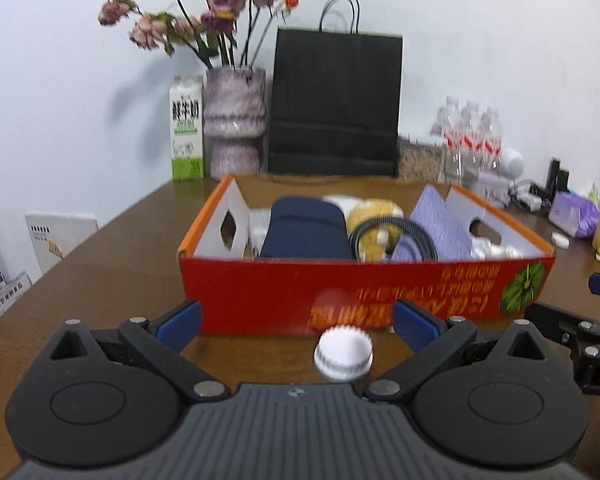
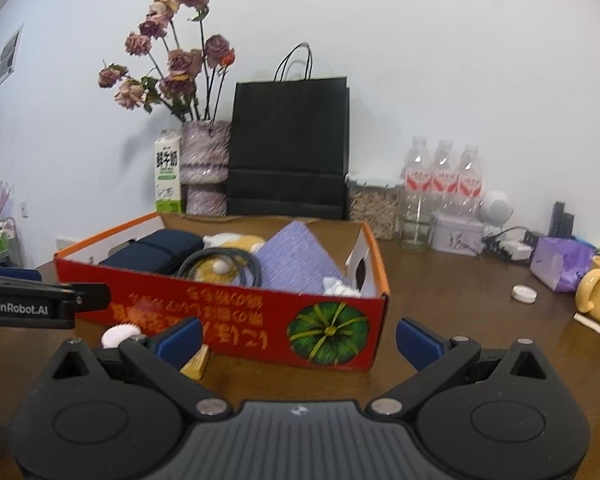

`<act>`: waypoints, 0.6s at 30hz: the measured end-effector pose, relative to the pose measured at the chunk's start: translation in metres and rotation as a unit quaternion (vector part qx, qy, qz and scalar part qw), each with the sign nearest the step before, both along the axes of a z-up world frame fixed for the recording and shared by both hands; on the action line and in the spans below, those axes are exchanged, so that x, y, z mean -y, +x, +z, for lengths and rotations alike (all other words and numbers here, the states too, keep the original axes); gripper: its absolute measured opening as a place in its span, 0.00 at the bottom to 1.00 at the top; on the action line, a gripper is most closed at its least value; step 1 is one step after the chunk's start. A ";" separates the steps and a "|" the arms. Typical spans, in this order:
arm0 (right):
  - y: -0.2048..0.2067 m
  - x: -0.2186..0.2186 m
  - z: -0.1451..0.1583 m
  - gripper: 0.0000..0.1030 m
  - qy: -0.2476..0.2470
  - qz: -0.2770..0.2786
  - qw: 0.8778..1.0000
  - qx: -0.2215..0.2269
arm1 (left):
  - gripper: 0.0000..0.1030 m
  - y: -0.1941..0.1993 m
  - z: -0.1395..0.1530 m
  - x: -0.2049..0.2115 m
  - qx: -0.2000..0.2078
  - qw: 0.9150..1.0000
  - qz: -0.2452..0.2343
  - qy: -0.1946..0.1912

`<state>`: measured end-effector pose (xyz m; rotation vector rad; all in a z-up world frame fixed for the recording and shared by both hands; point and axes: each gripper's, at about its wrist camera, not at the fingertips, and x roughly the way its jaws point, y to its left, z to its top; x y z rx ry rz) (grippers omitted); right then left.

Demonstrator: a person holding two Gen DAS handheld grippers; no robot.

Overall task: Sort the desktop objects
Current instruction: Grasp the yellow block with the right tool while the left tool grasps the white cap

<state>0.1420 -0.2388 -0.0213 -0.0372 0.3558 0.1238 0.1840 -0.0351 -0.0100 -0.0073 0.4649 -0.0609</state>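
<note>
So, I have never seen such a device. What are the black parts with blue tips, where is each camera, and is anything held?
These are two hand-held grippers; a person carries one in each hand. Each picture comes from a camera on one gripper, looking forward between its two blue-tipped fingers. The left gripper and the right gripper are both open and hold nothing. On the brown table stands a red cardboard box with a navy pouch, a black cable and a purple notebook inside. A white bottle cap lies between the left fingers, on the table before the box.
</note>
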 end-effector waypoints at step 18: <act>0.030 -0.013 -0.019 1.00 -0.002 0.006 0.992 -0.127 | 0.86 0.044 -0.022 0.013 -0.100 0.993 -0.046 0.033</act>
